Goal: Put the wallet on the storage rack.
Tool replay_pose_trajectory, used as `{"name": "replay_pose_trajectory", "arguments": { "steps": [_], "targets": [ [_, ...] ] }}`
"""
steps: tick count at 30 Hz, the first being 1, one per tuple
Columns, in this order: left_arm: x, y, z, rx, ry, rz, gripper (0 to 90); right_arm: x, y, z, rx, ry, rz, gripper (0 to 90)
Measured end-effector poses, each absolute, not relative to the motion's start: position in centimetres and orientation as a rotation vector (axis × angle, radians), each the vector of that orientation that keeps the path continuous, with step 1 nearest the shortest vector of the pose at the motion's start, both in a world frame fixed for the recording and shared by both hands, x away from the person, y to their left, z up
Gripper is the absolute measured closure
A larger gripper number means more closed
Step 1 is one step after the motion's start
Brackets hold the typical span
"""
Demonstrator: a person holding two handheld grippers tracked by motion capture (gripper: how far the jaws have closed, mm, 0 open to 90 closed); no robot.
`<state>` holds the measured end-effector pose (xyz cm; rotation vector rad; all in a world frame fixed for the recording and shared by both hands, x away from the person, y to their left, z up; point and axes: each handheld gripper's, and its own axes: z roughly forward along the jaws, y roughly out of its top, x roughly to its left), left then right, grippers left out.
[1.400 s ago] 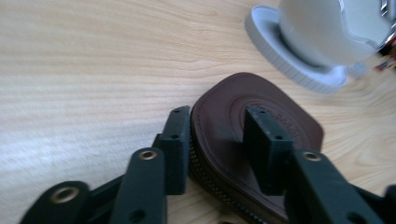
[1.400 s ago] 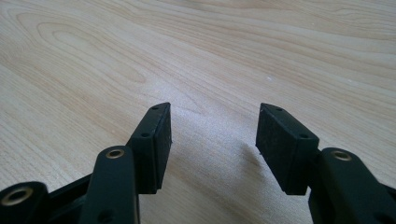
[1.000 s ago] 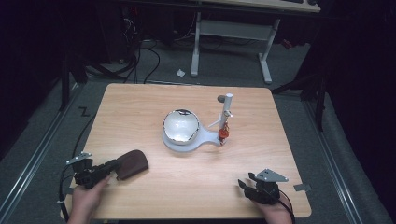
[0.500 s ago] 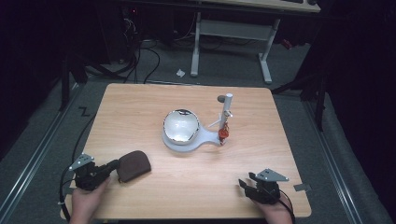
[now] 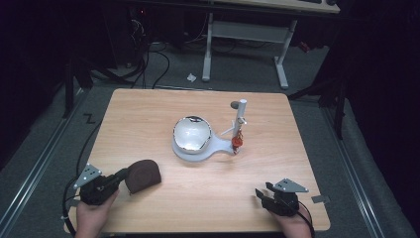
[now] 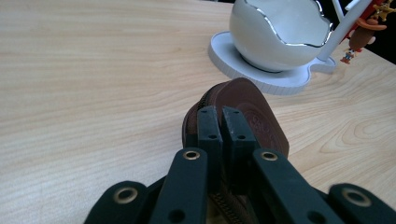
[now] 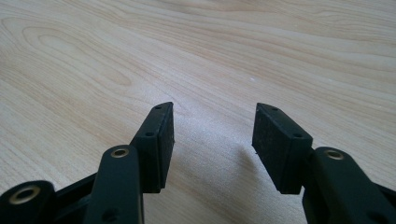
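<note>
Pads of the left hand-held gripper [image 6: 223, 126] hide the brown pouch's [image 6: 252, 109] near edge.

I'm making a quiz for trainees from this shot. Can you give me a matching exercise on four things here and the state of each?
Things:
1. left gripper
2. right gripper
3. brown pouch
4. white egg-shaped bowl

States:
A. jaws apart, nothing between them
B. stands on a white base mid-table
C. shut on a zipped edge
D. pinched at one end

Pairs: 1-C, 2-A, 3-D, 4-B

The brown pouch [image 6: 243, 112] is partly hidden behind the left gripper's [image 6: 223, 123] fingers.
</note>
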<state>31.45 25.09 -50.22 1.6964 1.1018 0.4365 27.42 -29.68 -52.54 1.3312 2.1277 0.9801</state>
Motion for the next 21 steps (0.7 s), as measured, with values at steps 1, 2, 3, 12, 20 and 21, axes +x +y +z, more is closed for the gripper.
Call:
{"name": "replay_pose_trajectory", "arguments": {
  "steps": [1, 2, 3, 12, 20, 21],
  "targets": [
    [31.3, 25.0, -50.0, 1.695, 1.095, 0.447, 87.4, 27.4, -29.7, -52.5, 1.329, 2.128, 0.982, 49.6],
    [31.2, 24.9, -49.9, 1.693, 1.090, 0.455, 87.4, 27.4, -29.7, -52.5, 1.329, 2.128, 0.982, 49.6],
    [31.1, 24.8, -49.8, 1.689, 1.085, 0.460, 87.4, 27.4, -29.7, -52.4, 1.334, 2.125, 0.983, 49.8],
    [30.2, 24.3, -48.8, 1.661, 1.042, 0.513, 87.4, 27.4, -29.8, -52.3, 1.346, 2.116, 0.993, 50.1],
    [29.6, 23.8, -47.9, 1.649, 1.007, 0.550, 87.4, 27.4, -29.9, -52.2, 1.343, 2.110, 1.001, 50.8],
    [29.6, 23.7, -47.7, 1.648, 1.003, 0.552, 87.5, 27.4, -29.9, -52.2, 1.347, 2.109, 1.004, 50.9]
  ]
}}
